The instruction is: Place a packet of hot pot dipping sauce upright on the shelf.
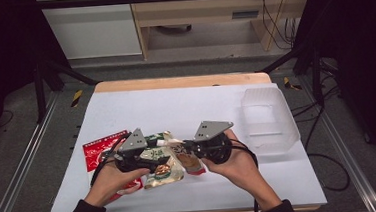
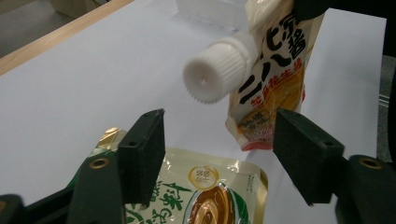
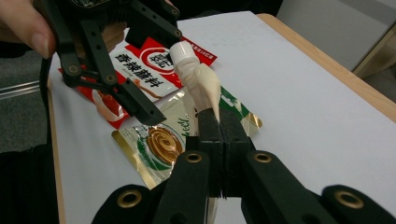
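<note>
My right gripper [image 3: 219, 119] is shut on the body of a cream and yellow spouted pouch [image 3: 203, 84] and holds it above the table, its white ribbed cap [image 2: 217, 70] pointing at my left gripper. My left gripper [image 2: 219, 119] is open, with its jaws standing on either side of the cap and apart from it. In the high view the two grippers meet over the front middle of the white table [image 1: 186, 106], the left gripper [image 1: 158, 149] facing the right gripper [image 1: 186, 148]. A green and gold pouch [image 2: 210, 186] lies flat under them.
A red pouch [image 1: 101, 147] lies flat on the table to the left, partly under the person's left hand. A clear plastic bin [image 1: 269, 120] stands at the right side of the table. The table's wooden far edge [image 1: 182, 82] runs across the back.
</note>
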{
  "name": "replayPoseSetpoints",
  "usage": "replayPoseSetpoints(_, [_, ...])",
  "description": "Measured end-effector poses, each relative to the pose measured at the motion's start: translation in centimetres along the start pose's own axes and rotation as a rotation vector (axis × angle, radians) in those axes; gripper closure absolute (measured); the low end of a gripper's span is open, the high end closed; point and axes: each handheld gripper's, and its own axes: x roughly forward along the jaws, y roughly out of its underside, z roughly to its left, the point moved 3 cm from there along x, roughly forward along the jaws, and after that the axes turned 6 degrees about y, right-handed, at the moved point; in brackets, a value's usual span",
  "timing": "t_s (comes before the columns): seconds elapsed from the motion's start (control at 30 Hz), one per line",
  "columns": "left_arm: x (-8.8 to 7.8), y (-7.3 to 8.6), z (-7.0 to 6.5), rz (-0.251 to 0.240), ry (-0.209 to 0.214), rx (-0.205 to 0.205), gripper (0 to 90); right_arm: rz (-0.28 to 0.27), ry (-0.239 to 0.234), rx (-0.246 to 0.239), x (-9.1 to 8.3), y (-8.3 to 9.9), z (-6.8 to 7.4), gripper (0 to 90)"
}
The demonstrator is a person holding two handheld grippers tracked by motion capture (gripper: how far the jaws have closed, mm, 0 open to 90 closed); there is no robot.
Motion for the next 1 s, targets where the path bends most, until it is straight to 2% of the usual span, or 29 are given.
replayPoseSetpoints(0.13, [0.3,-0.1,-0.1,0.000,0.018,0.004,43.1,-0.003,-0.006,-0.003,0.0,-0.1,0.2,89.7])
replayPoseSetpoints(0.3, [0.7,-0.4,0.0,-0.021,0.038,-0.005,56.6,-0.009,-0.014,-0.002,0.1,-0.2,0.4,89.7])
replayPoseSetpoints(0.33, [0.7,-0.5,0.1,-0.037,0.054,-0.017,59.5,-0.011,-0.015,-0.003,0.1,-0.3,0.4,89.7])
replayPoseSetpoints(0.4, [0.7,-0.6,0.1,-0.040,0.054,-0.019,64.2,-0.015,-0.015,-0.001,0.2,-0.3,0.4,89.7])
replayPoseSetpoints(0.53, [0.9,-0.7,0.4,-0.052,0.084,-0.043,75.3,-0.021,-0.015,0.004,0.1,-0.3,0.4,89.7])
replayPoseSetpoints(0.73, [1.1,-0.9,0.3,-0.042,0.098,-0.048,84.0,-0.025,-0.006,0.014,0.0,-0.1,0.1,89.6])
replayPoseSetpoints(0.77, [1.1,-0.9,0.2,-0.043,0.100,-0.044,88.2,-0.028,-0.004,0.022,-0.1,0.0,-0.1,89.5])
replayPoseSetpoints(1.0, [0.8,-1.7,0.1,-0.034,0.079,-0.023,90.0,-0.038,-0.010,0.026,-0.4,0.2,-0.5,89.1])
